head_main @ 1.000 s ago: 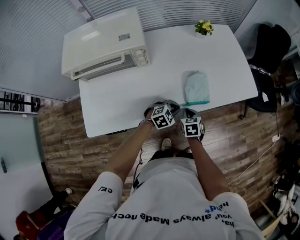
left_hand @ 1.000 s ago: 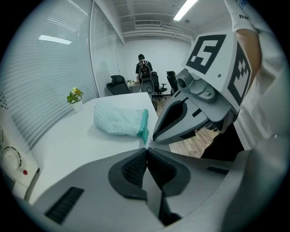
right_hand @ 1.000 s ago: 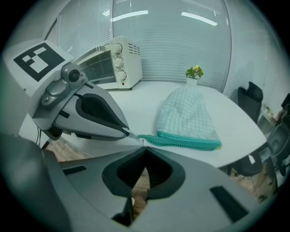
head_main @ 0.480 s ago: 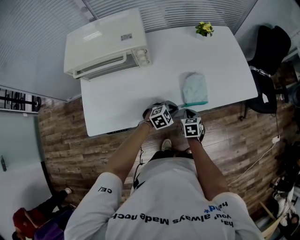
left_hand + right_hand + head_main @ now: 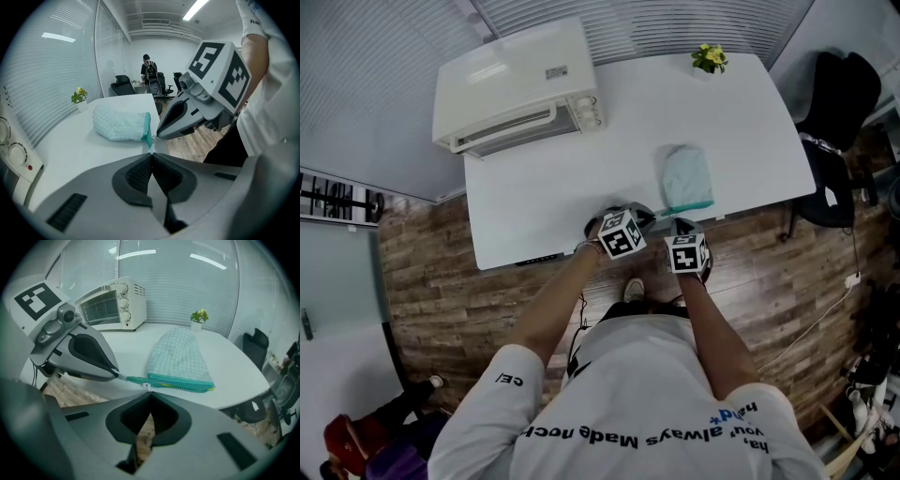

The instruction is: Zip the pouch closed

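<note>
**Both jaws clenched at the zip's near end, the slider yet to run**

The pale mint checked fabric pouch (image 5: 687, 176) lies flat on the white worktop (image 5: 581, 169). It sits close to the front edge on the person's right, with its teal zipper band (image 5: 183, 385) turned toward the person. The band looks slightly parted along its length and has a yellow stop at the other end. The zip therefore seems not yet closed, though the gap is thin and hard to be sure of.

The left gripper (image 5: 151, 153) has its jaws clenched on the zipper tail (image 5: 133, 379), the short teal strip that sticks out past the pouch's corner. Just beside it, the right gripper (image 5: 149, 392) has its jaws clamped tight, and the small pale zipper pull (image 5: 148, 386) at their tip looks pinched between them. Both grippers slant downward over the worktop's edge.

I judge that the gripping step is done and the pulling step is about to begin. The next move calls for the right gripper to draw the zipper pull along the band toward the yellow end, in line with the teeth. The left gripper should hold the zipper tail taut as an anchor, or the soft pouch may slide or bunch. The pull is tiny and could slip free.

A cream toaster oven (image 5: 511, 84) stands at the rear left, well apart from the pouch. A small potted plant with yellow flowers (image 5: 709, 56) sits at the far corner. A black office chair (image 5: 839, 103) stands beyond the worktop's right end, on the wood-plank floor (image 5: 441, 281).
</note>
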{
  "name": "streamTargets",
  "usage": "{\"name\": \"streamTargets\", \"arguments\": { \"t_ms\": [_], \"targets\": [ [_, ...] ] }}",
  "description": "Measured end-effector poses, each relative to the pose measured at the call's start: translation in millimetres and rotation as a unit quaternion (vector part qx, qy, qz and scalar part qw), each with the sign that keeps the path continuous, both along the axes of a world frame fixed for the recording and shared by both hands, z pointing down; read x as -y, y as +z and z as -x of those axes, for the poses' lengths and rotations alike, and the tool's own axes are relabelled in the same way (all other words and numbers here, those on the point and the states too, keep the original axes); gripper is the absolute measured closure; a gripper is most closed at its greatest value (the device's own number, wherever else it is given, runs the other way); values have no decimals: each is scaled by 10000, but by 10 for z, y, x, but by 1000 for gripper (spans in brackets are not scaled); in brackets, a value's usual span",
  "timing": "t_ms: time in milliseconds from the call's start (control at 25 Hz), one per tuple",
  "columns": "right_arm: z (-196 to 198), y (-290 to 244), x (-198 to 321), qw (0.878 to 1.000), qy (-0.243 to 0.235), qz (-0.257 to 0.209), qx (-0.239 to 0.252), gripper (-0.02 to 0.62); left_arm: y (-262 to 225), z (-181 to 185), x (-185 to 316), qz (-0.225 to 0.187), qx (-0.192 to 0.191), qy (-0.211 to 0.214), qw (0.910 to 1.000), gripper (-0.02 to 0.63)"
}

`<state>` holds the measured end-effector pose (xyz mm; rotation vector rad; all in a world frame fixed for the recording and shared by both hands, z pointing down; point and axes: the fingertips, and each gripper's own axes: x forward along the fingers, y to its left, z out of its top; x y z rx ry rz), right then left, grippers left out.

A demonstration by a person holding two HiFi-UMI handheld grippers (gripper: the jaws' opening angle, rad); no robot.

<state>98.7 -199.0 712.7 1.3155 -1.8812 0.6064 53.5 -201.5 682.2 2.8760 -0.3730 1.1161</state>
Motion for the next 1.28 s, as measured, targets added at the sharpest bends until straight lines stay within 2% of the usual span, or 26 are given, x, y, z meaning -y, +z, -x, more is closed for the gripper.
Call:
{"name": "streamTargets", "arguments": {
  "t_ms": [1280],
  "targets": [
    [-182, 23, -22, 9996, 257, 42, -101, 588, 76, 237, -73, 114, 115, -205, 9997, 586]
  ]
}}
